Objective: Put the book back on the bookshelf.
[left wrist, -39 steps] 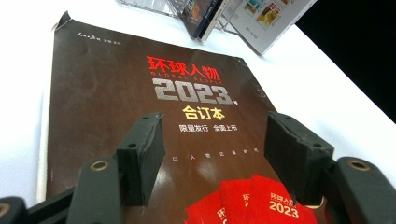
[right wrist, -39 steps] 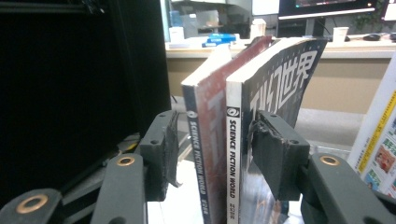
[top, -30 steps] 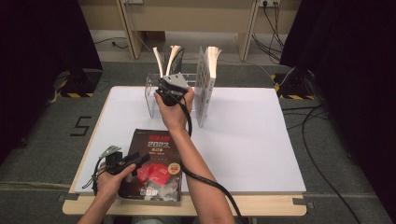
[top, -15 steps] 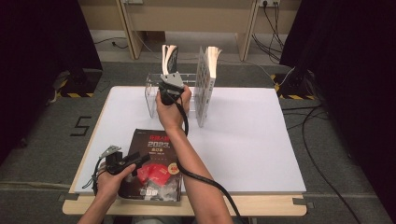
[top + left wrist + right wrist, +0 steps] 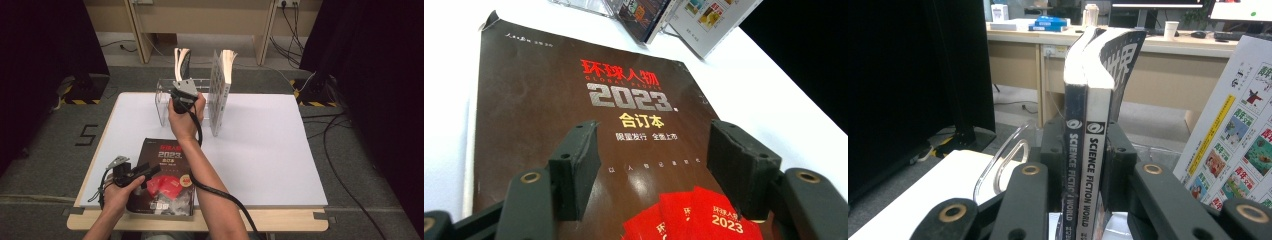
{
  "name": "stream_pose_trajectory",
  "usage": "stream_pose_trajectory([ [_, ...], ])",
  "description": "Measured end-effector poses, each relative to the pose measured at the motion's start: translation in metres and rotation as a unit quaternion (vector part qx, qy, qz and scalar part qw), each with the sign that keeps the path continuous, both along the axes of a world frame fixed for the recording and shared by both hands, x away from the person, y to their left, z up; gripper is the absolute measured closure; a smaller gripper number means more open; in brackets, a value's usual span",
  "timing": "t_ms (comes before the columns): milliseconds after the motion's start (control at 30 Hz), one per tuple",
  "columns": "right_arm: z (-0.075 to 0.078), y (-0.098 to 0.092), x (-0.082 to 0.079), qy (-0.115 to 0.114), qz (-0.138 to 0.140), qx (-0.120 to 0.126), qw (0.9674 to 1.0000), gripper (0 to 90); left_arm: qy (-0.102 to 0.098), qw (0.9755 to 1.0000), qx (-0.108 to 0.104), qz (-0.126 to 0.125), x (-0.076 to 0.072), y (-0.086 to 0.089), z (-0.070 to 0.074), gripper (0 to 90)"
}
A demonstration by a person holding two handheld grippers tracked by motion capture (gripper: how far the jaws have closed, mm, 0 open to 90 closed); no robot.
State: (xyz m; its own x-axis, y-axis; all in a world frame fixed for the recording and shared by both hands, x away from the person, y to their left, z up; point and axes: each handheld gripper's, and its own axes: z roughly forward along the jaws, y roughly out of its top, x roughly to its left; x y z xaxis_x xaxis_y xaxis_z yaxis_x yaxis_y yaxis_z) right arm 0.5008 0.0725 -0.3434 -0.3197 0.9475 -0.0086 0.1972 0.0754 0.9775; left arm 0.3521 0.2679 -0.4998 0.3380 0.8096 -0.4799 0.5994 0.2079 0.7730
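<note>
Floor markings sit at the far left of the high view, a taped figure on grey carpet beside black drapes. Next comes the left gripper (image 5: 142,172), held low at the near edge of the white table (image 5: 260,150). Its jaws stand wide with nothing between them, hovering just over the dark bound magazine volume (image 5: 162,175) that lies flat, cover up, at the table's near side. In the left gripper view the cover (image 5: 574,115) shows between the two pads without either one pressing it, so this hand seems to be waiting, or perhaps steadying its aim for a later pick.

Further along, the right gripper (image 5: 181,95) reaches to the clear acrylic rack (image 5: 167,97) at the table's far side. Its jaws have just been closing, and the right gripper view shows them now pinching the spines of two Science Fiction World magazines (image 5: 1085,150) that stand upright together in the rack. Gripping low on the spines probably keeps the floppy pair from splaying; their upper pages already curl outward.

Right of these, a white comic-page magazine (image 5: 220,90) stands on edge, slightly tilted, apart from the held pair.

The tabletop is plain matte white on a pale wooden frame. Beyond it stand wooden desk legs, with cables trailing across the carpet at right near more black drapes.
</note>
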Motion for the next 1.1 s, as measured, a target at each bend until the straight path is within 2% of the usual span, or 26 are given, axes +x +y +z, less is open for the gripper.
stream_pose_trajectory([
  [133,0.0,-0.001,0.0,-0.002,0.002,-0.005,1.0,76.4,0.0,1.0,-0.001,0.001,0.0,0.001,0.0,36.8],
  [233,0.001,-0.002,0.0,-0.007,-0.002,-0.022,0.9997,76.4,0.0,1.0,-0.002,0.002,0.0,0.002,0.0,36.8],
  [433,0.002,-0.006,0.001,-0.009,-0.004,-0.024,0.9997,76.4,0.001,1.0,0.0,0.0,0.0,0.0,0.0,36.8],
  [567,0.001,-0.007,0.001,-0.015,-0.007,-0.038,0.9991,76.4,0.002,1.0,-0.001,0.001,0.0,0.0,-0.001,36.8],
  [800,-0.001,-0.005,0.0,-0.013,-0.007,-0.024,0.9996,75.9,0.002,1.0,-0.002,-0.002,0.0,-0.001,-0.001,36.8],
  [933,-0.001,0.002,-0.001,-0.012,0.011,-0.024,0.9996,73.7,0.001,1.0,-0.002,-0.002,0.0,-0.001,-0.001,36.8],
  [1033,-0.002,0.005,0.0,-0.005,0.02,-0.006,0.9998,71.1,0.001,1.0,-0.002,-0.001,0.0,-0.001,-0.001,36.8],
  [1100,-0.002,0.007,0.0,-0.001,0.023,-0.006,0.9997,70.0,0.002,1.0,-0.002,-0.001,0.0,0.0,-0.001,36.8],
])
